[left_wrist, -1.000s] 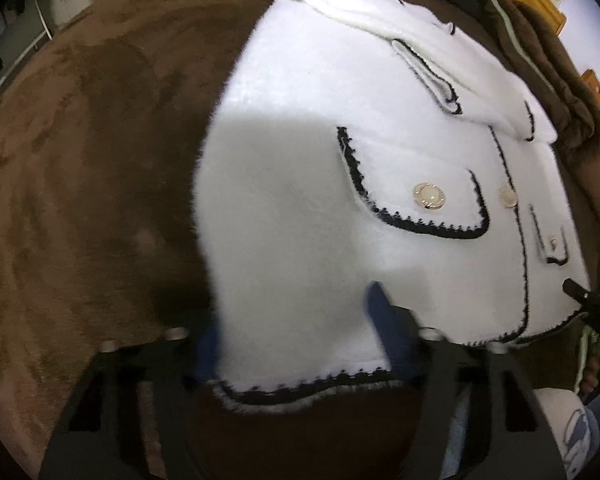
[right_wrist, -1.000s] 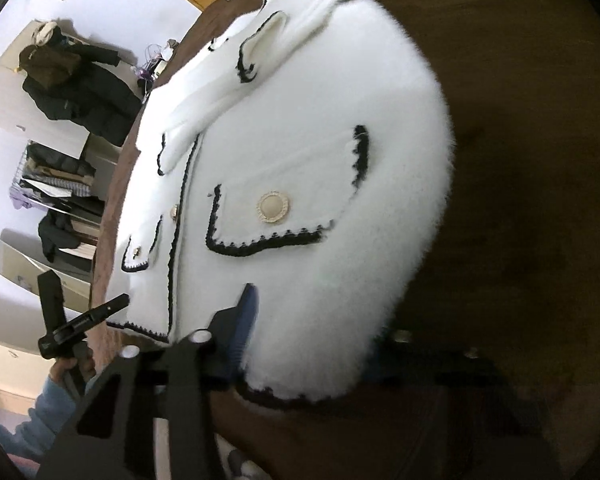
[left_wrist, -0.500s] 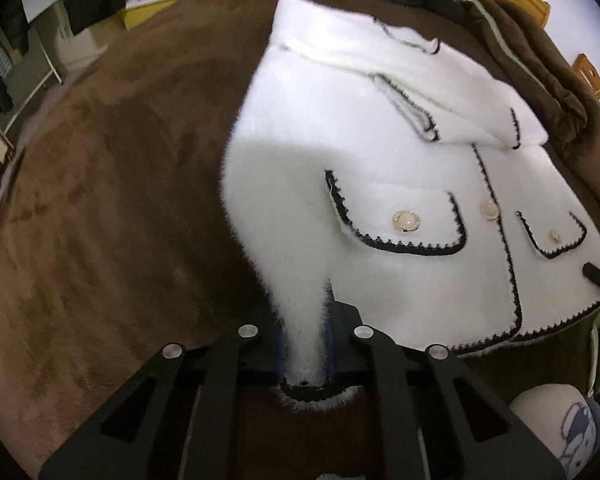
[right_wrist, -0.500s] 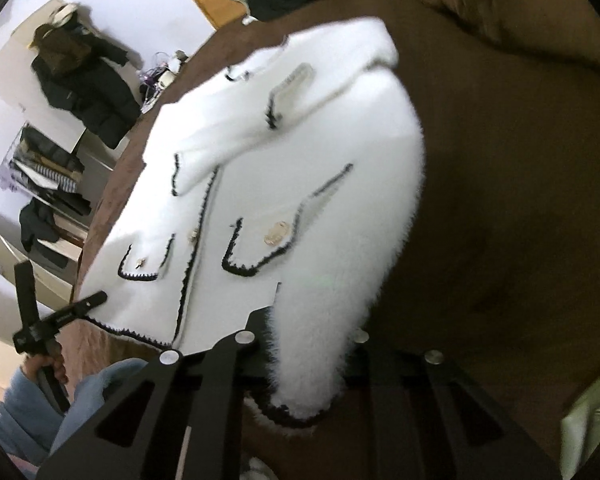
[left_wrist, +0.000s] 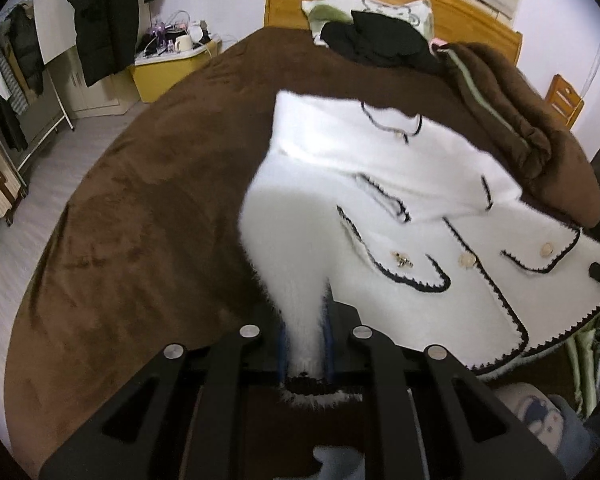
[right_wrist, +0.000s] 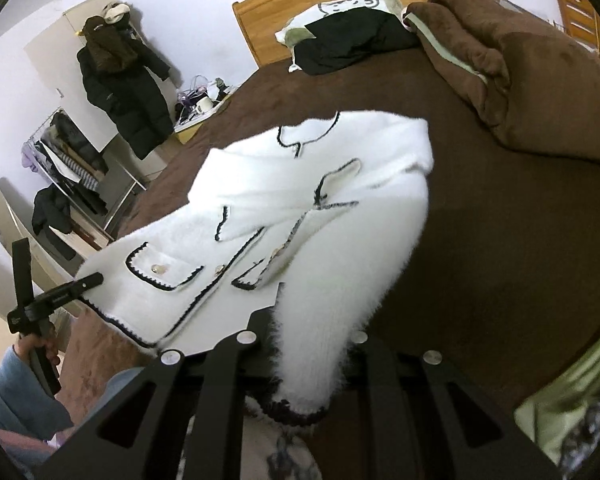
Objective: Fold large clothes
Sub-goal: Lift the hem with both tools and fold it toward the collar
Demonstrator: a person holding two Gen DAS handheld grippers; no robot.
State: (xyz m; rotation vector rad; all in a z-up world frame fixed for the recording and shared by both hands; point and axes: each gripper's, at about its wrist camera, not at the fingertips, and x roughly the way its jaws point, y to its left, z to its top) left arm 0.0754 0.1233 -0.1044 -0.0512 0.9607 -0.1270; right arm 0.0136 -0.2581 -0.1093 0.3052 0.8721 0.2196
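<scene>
Brown plush bedspread carries a fluffy white black-trimmed jacket; left gripper and right gripper each pinch its hem; folded brown blanket lies beside.

White walls, wooden headboard, brown bedspread, pale grey floor, clothes rack, yellow nightstand

right tongs clamp the white jacket's fluffy hem above the brown bedspread.
</scene>
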